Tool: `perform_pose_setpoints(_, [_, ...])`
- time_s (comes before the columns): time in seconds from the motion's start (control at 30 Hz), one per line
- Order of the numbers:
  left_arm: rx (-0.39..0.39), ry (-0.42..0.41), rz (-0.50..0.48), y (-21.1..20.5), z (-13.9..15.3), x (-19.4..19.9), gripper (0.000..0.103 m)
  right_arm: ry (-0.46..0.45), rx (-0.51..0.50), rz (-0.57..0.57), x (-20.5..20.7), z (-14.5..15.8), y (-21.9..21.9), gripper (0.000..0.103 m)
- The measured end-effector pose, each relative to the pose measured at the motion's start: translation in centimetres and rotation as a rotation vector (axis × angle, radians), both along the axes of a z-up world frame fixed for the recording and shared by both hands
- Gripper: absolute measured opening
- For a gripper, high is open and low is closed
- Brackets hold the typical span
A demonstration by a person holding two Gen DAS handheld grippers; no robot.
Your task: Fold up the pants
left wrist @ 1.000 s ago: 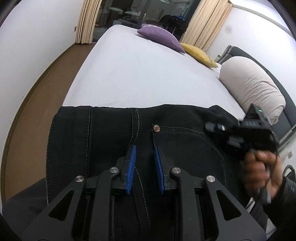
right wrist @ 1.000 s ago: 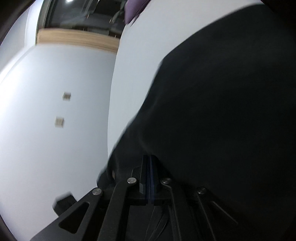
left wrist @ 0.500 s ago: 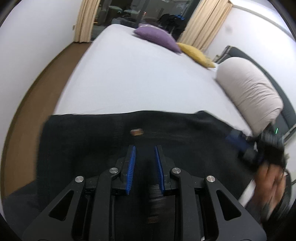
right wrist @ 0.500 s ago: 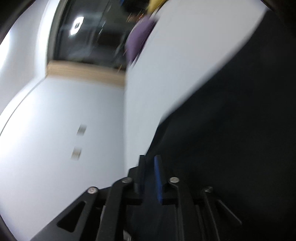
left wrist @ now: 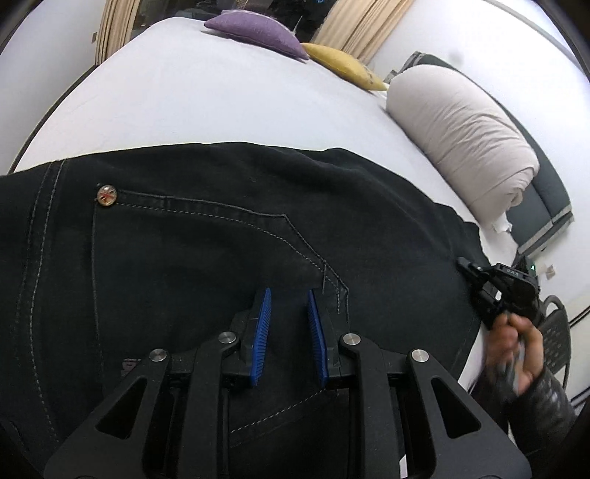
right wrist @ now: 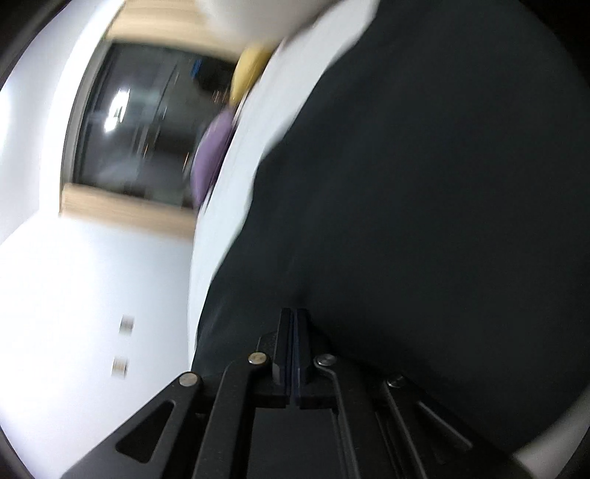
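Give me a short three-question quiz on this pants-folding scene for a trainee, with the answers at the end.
1. True or false: the black pants lie on the floor.
2. Which cushion lies beside the purple cushion? A red, B yellow, C green.
3. In the left wrist view, do the blue pads of the left tool touch each other?
Key: 1 false, they lie on the white bed. 2 B, the yellow cushion. 3 no, a gap shows between them.
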State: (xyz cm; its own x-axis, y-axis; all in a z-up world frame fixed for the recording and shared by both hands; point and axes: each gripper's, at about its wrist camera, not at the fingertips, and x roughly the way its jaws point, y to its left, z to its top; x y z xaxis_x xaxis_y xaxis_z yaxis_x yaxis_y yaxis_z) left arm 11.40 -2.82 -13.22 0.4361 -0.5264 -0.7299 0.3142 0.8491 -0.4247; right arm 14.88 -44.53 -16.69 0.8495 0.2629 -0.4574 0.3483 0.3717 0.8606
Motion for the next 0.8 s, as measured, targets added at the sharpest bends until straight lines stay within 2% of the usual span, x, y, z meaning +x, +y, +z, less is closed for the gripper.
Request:
perform_pose_setpoints(0.13, [-0.004, 0.000, 0.015, 0.7, 0.3, -0.4, 0.020, 0.069, -0.072, -0.243, -5.5, 0.6, -11.6, 0.000])
perform_pose_setpoints(0.23, [0.036, -0.010, 0.039, 1.1, 1.3, -1.0, 0.020, 0.156, -0.123, -0.377, -6.1, 2.0, -14.8, 0.000])
perform_pose_setpoints(0.27, [0.048, -0.013, 0.046, 1.1, 1.8, -1.2, 0.020, 0.154, -0.133, -0.374, -6.4, 2.6, -16.2, 0.000])
perform_pose_setpoints(0.3, [0.048, -0.014, 0.054, 1.2, 2.3, -1.3, 0.020, 0.136, -0.147, -0.347, -6.0, 3.6, -15.7, 0.009])
perform_pose_setpoints(0.33, [0.025, -0.015, 0.062, 1.0, 2.9, -1.2, 0.020, 0.098, -0.158, -0.292, -5.3, 4.6, -14.5, 0.009])
perform_pose_setpoints(0.4, [-0.040, -0.022, 0.063, 0.5, 4.1, -0.7, 0.020, 0.015, -0.136, -0.153, -2.3, 5.9, -8.5, 0.011])
perform_pose_setpoints(0.47, [-0.061, -0.022, 0.024, -2.1, 4.6, 0.5, 0.020, -0.048, -0.109, 0.005, 1.2, 6.5, -3.0, 0.019])
perform_pose_setpoints(0.53, [-0.040, -0.033, -0.022, -4.9, 4.5, 1.5, 0.020, -0.077, -0.082, 0.160, 5.9, 6.3, 3.3, 0.027])
perform_pose_setpoints(0.6, [-0.014, -0.039, -0.068, -7.5, 3.8, 2.6, 0.020, -0.044, -0.048, 0.267, 9.6, 4.9, 7.4, 0.027])
perform_pose_setpoints(0.67, [0.020, -0.012, -0.103, -9.4, 2.3, 3.5, 0.020, -0.024, -0.024, 0.334, 13.3, 4.2, 10.3, 0.027])
perform_pose_setpoints(0.7, [0.044, 0.005, -0.114, -9.7, 1.3, 3.7, 0.020, 0.007, -0.005, 0.359, 14.3, 2.7, 11.3, 0.025])
perform_pose_setpoints(0.73, [0.042, 0.013, -0.119, -9.6, 0.7, 3.9, 0.020, 0.028, 0.013, 0.353, 13.9, 1.5, 11.0, 0.006])
perform_pose_setpoints(0.77, [0.004, 0.017, -0.123, -8.9, 0.2, 3.9, 0.020, 0.019, 0.055, 0.339, 14.4, 0.3, 9.6, 0.000])
perform_pose_setpoints(0.8, [-0.024, 0.027, -0.122, -8.4, 0.1, 4.1, 0.020, -0.007, 0.076, 0.323, 14.1, -0.1, 8.8, 0.000])
